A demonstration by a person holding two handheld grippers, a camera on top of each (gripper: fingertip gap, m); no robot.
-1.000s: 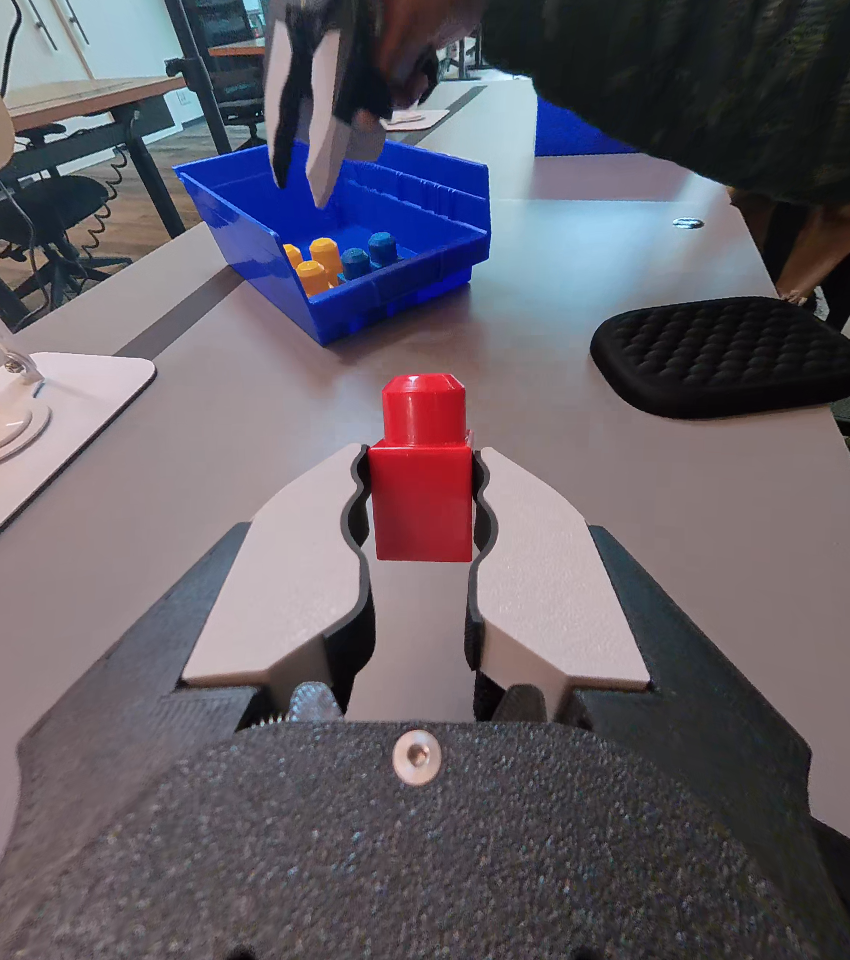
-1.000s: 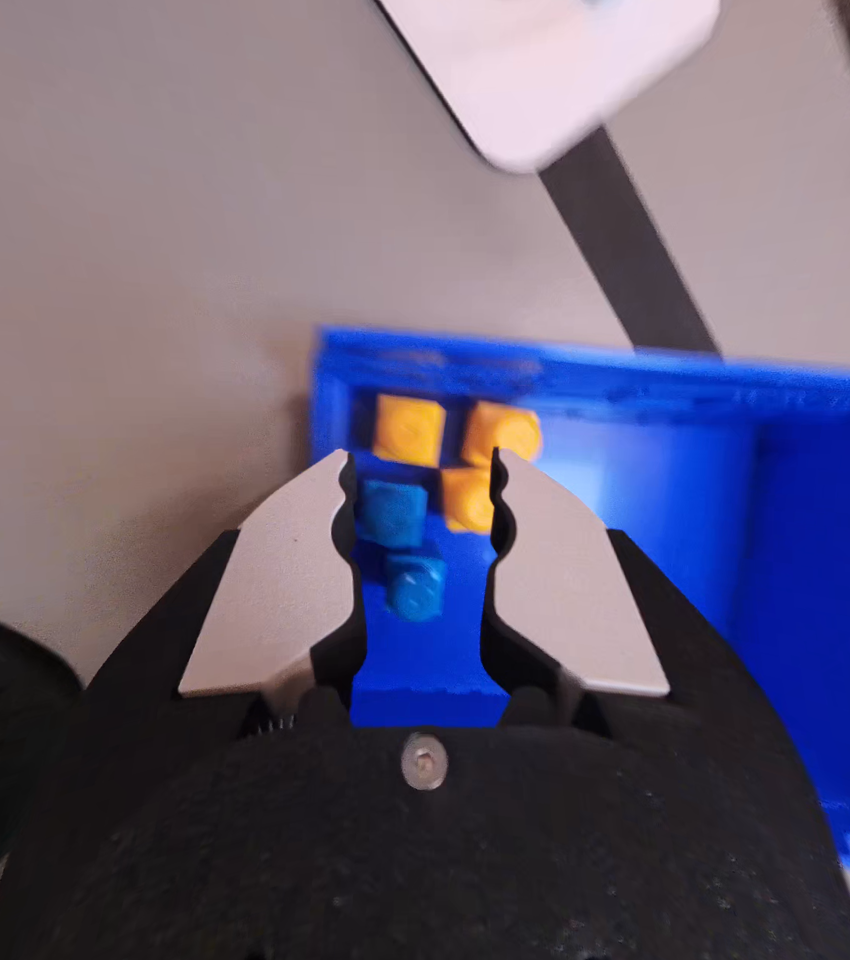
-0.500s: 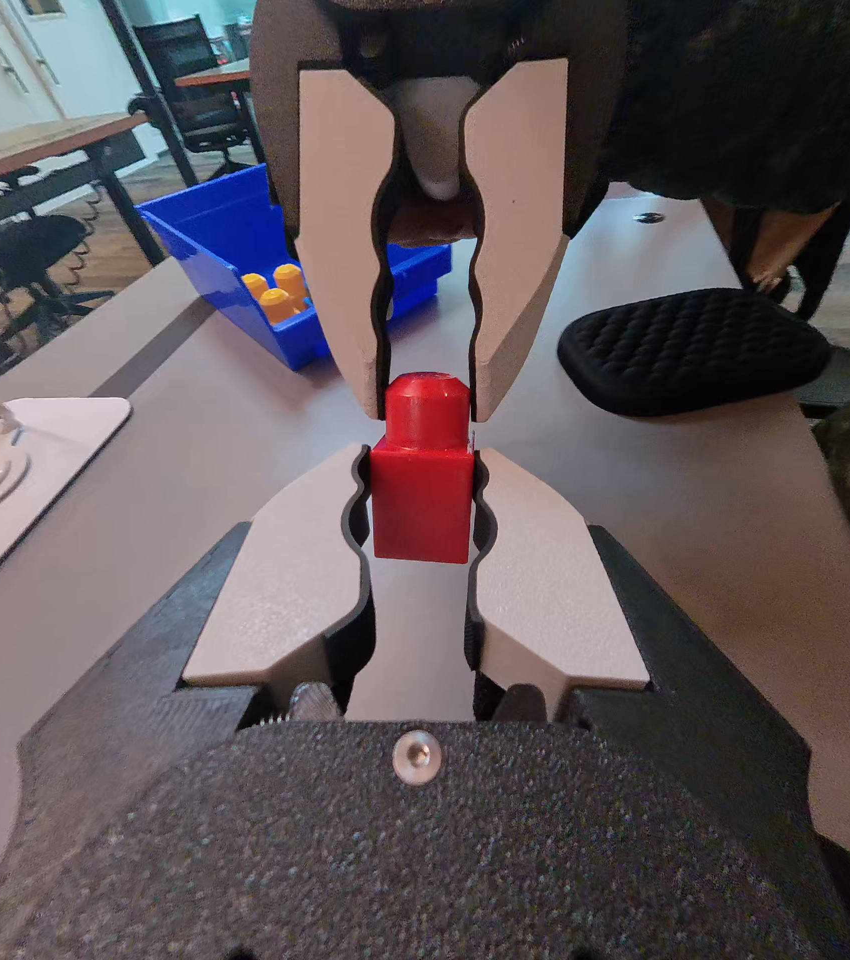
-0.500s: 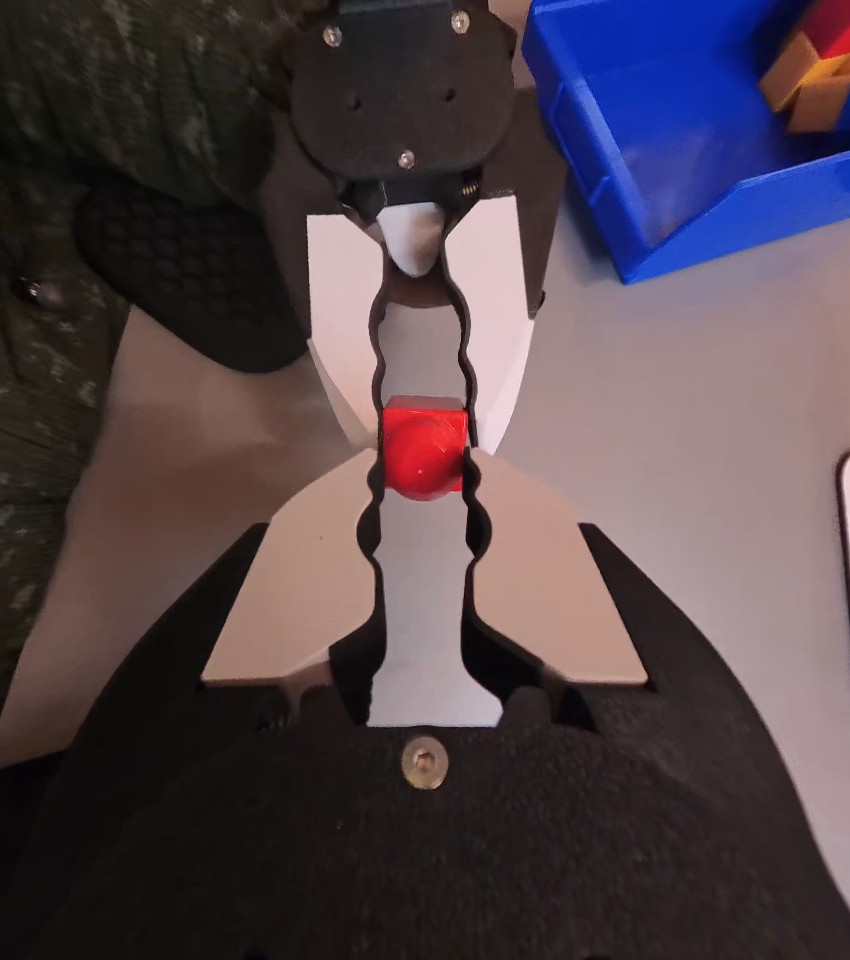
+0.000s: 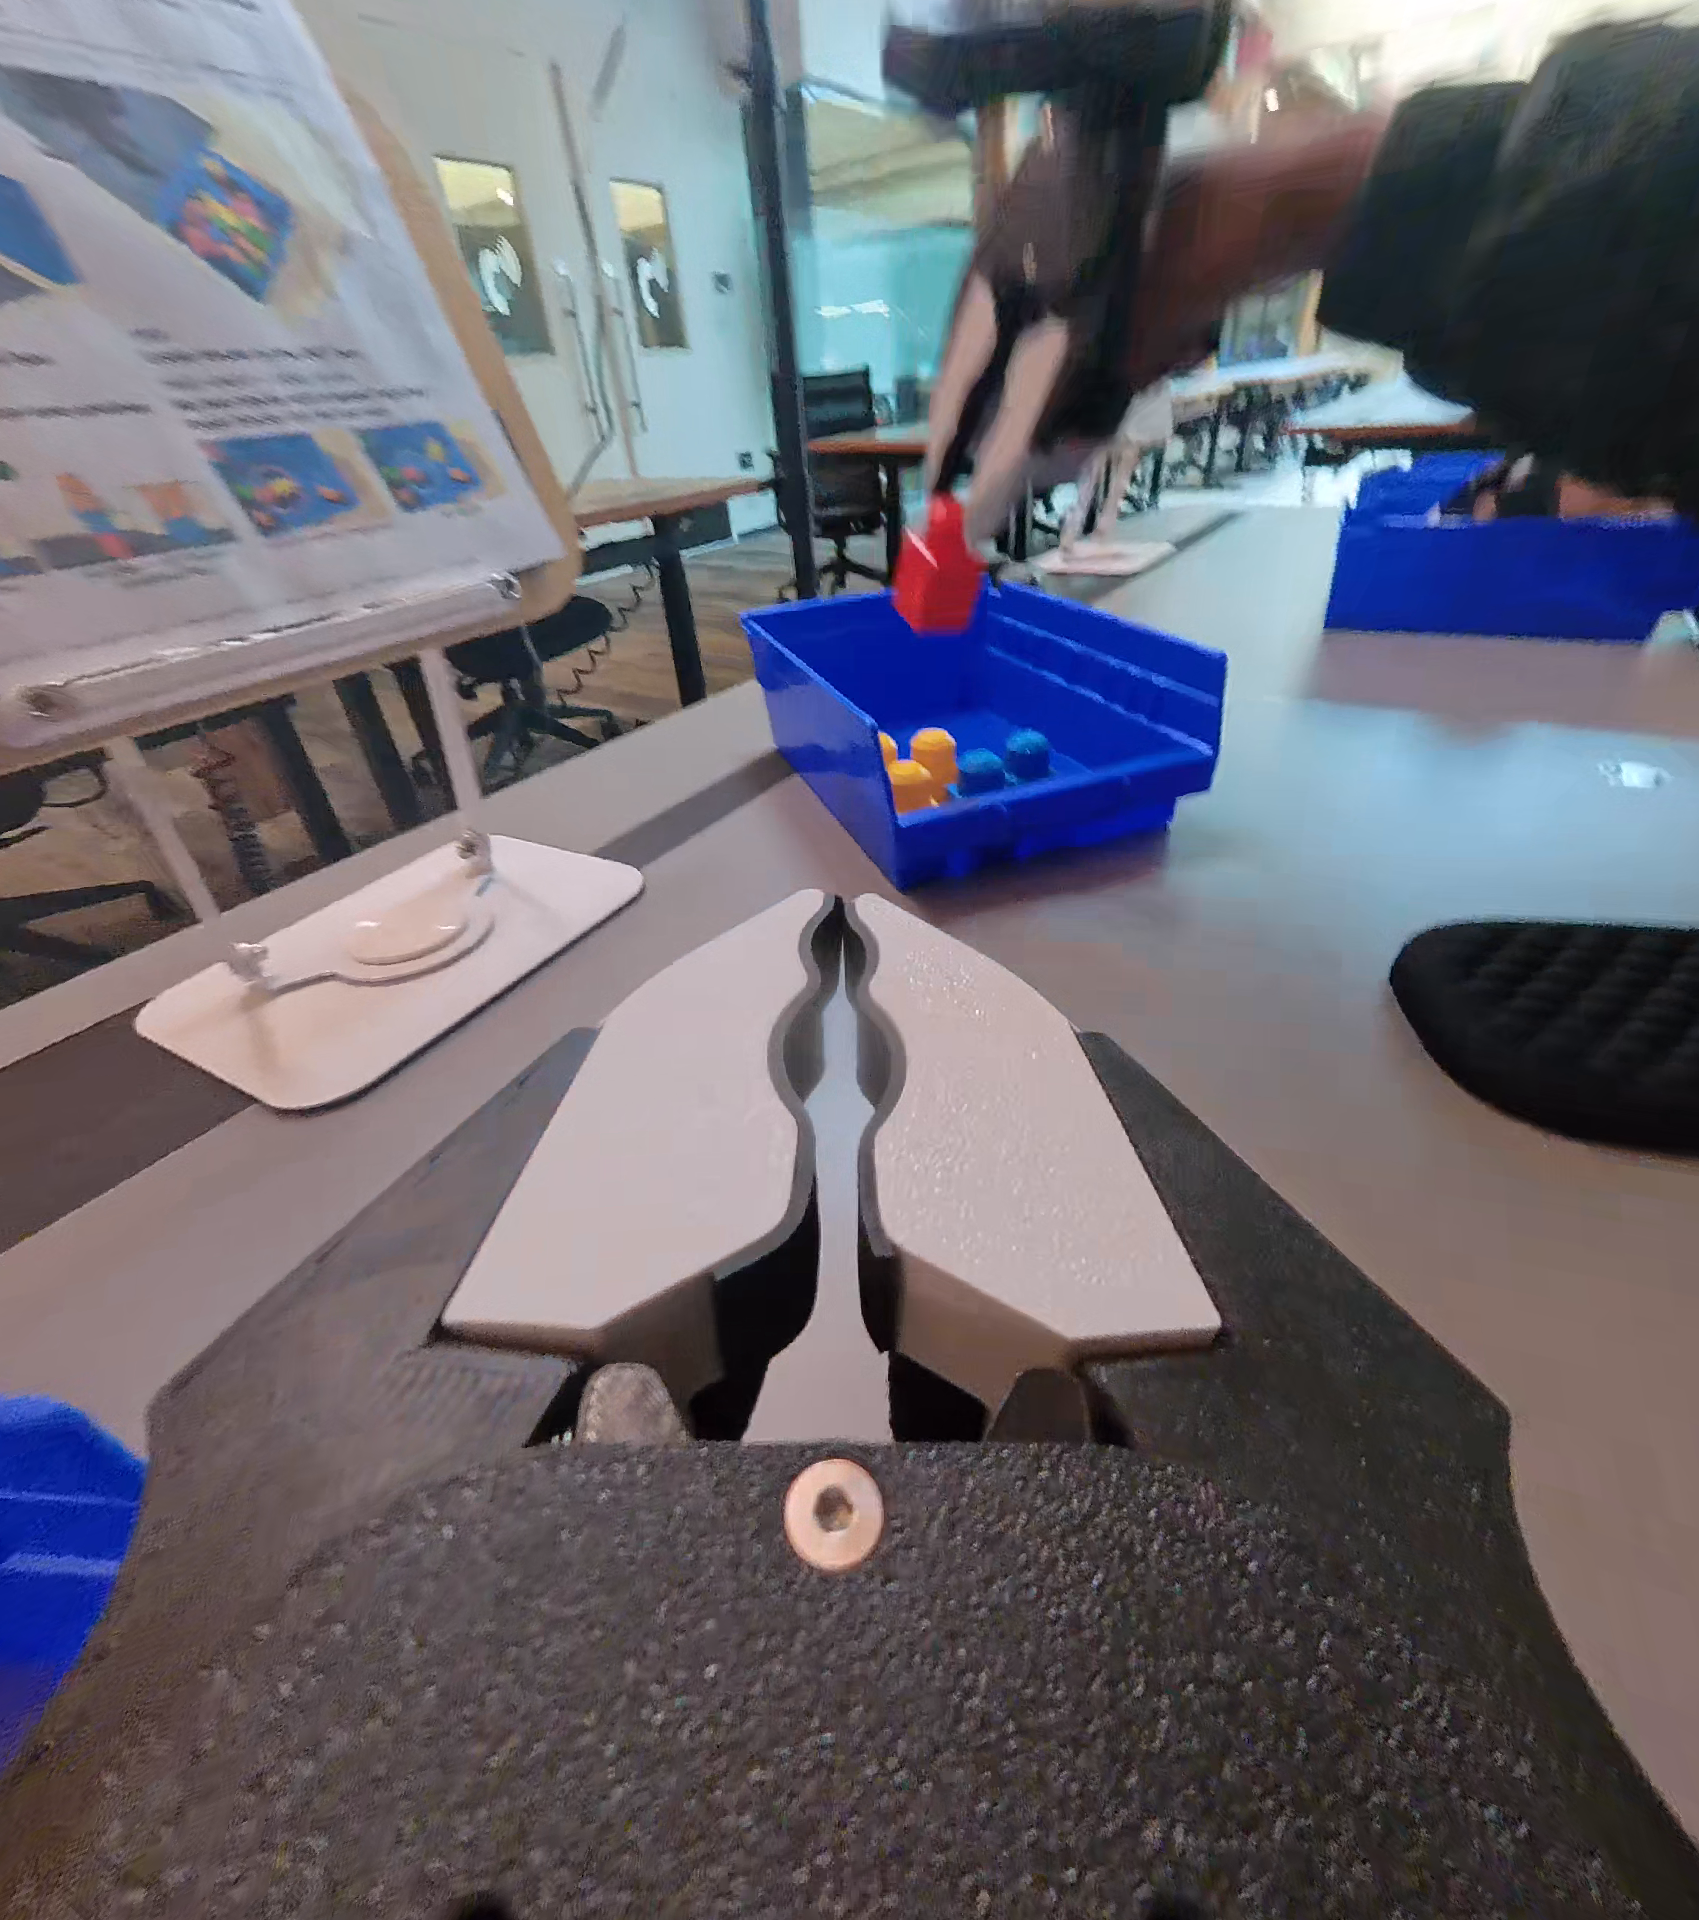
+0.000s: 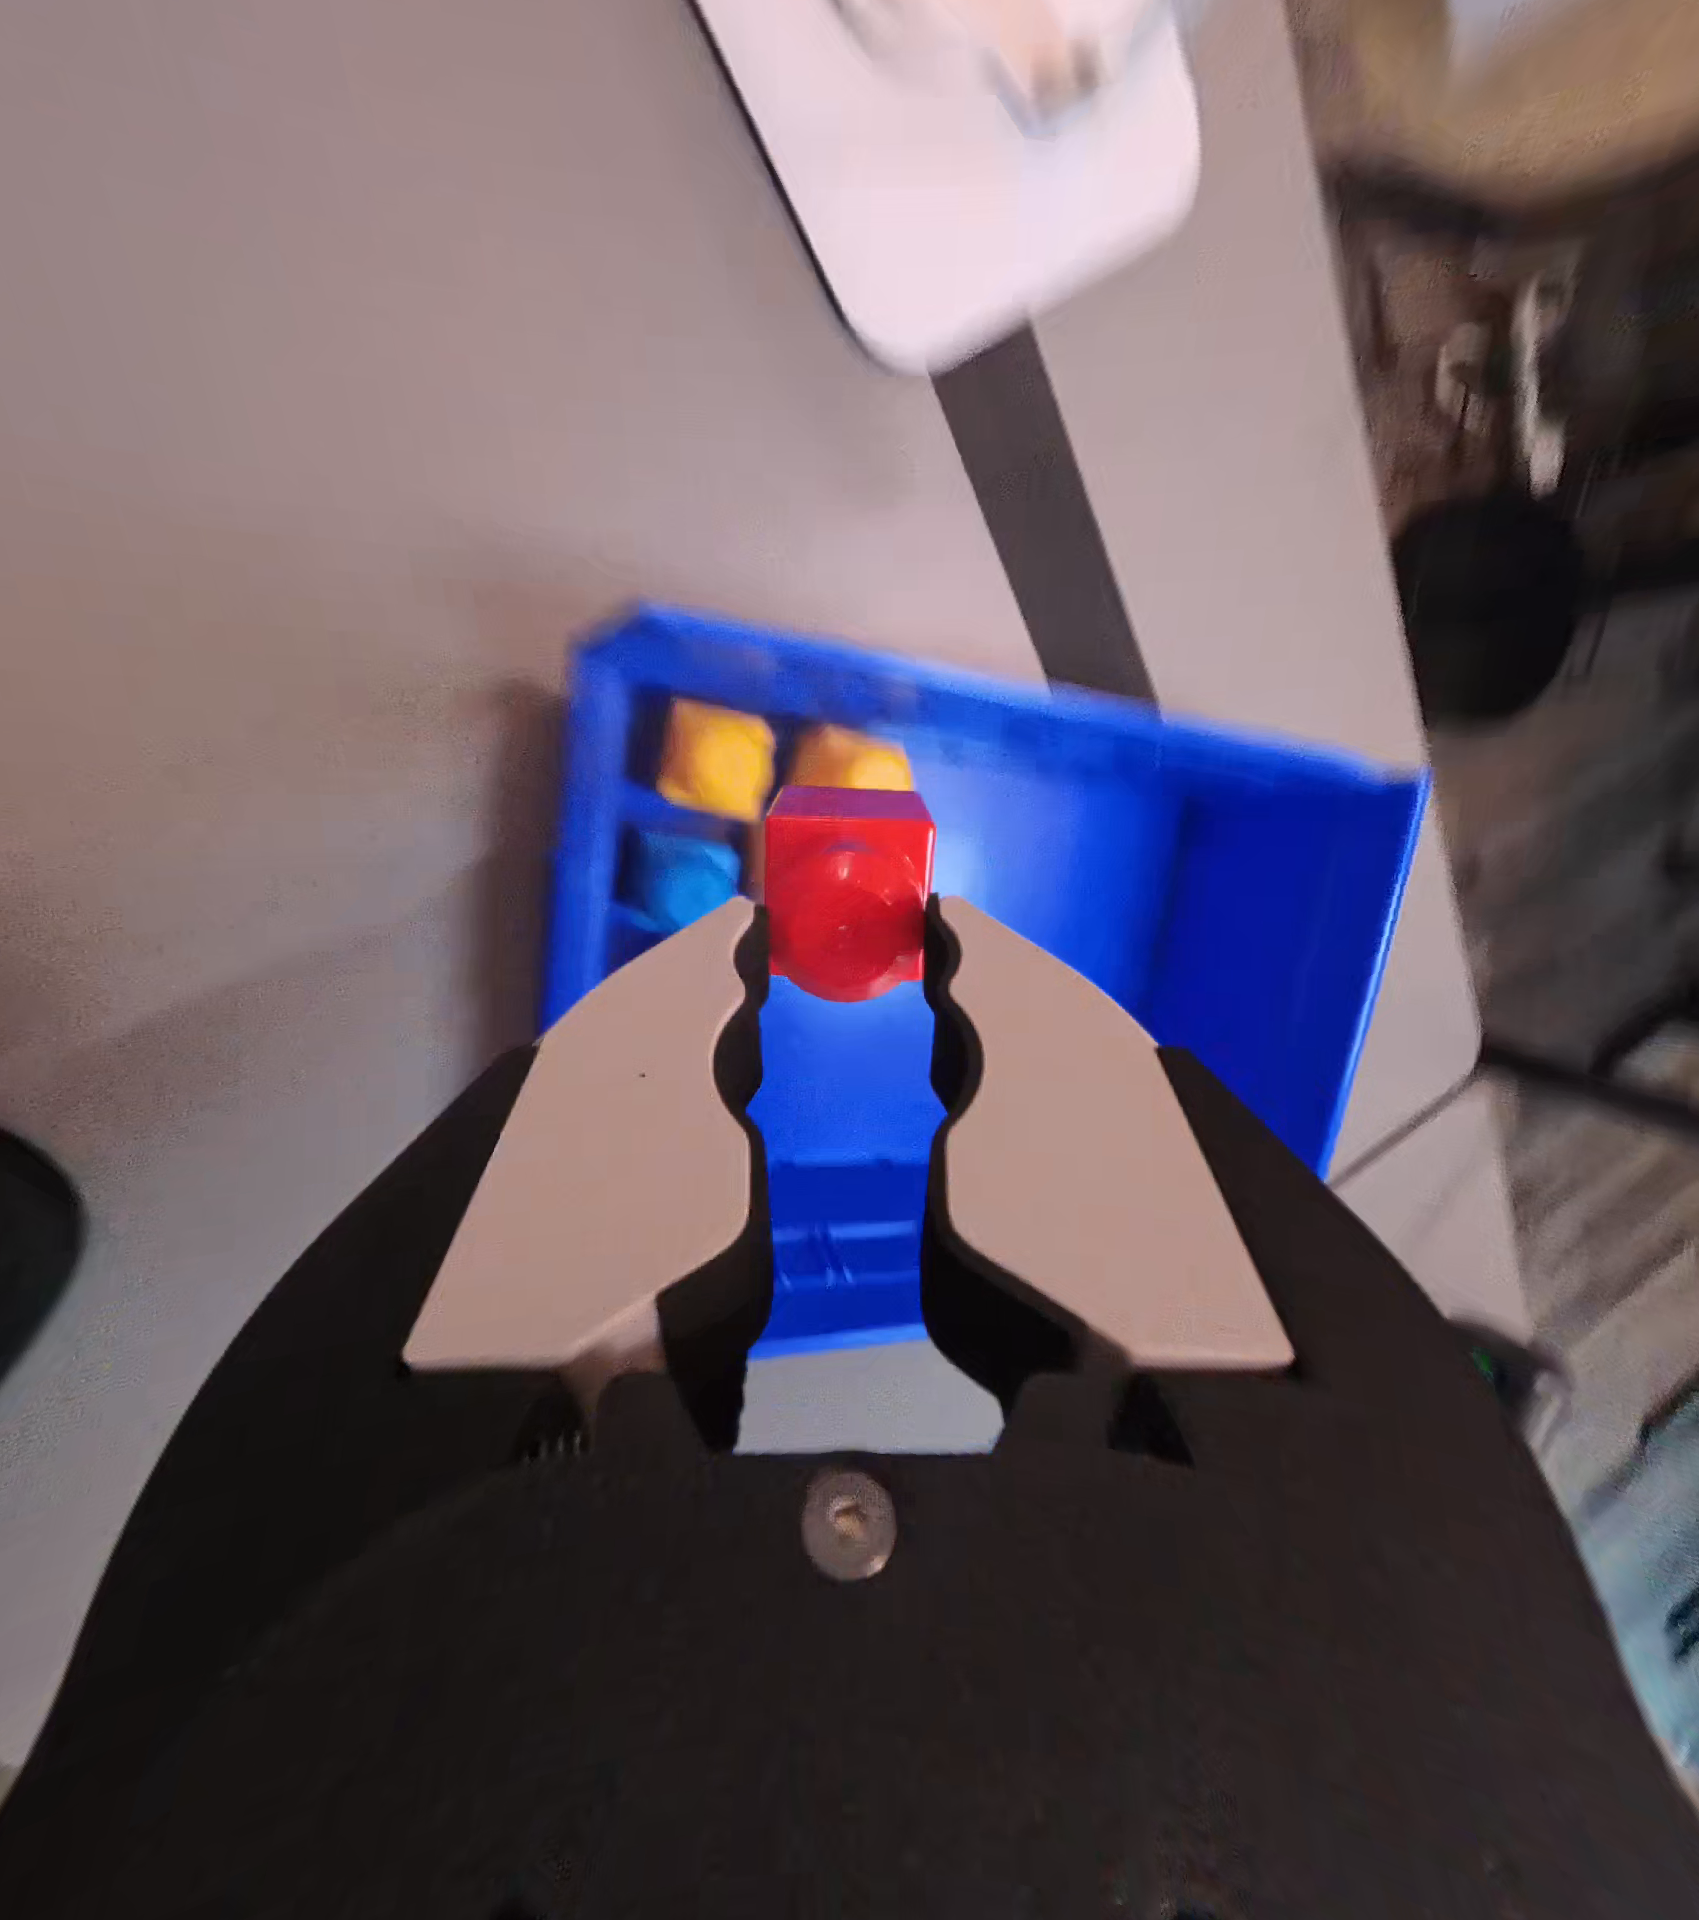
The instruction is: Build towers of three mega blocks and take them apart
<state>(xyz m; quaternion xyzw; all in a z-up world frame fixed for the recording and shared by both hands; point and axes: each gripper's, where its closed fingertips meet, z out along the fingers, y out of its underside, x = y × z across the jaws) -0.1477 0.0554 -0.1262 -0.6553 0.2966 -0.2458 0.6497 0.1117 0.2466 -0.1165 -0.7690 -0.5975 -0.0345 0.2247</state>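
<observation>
Right gripper clamped on a red mega block at the fingertips, stud turned back toward the camera, held in the air above the blue bin. Seen also from the left wrist view, blurred, with that red block tilted over the bin's far rim. Inside the bin, at its near end, orange blocks and blue blocks standing studs up, close together. Bin itself set toward the far left part of the grey table, near a dark strip running across it. Left gripper empty, jaws drawn nearly together with only a thin slit between the tips, low over the table's near side and well apart from the bin. To its left, a white stand base by the table's left edge, carrying a sloped instruction sheet. By the right edge, a black dimpled pad. Farther back on the right, a second blue bin.
</observation>
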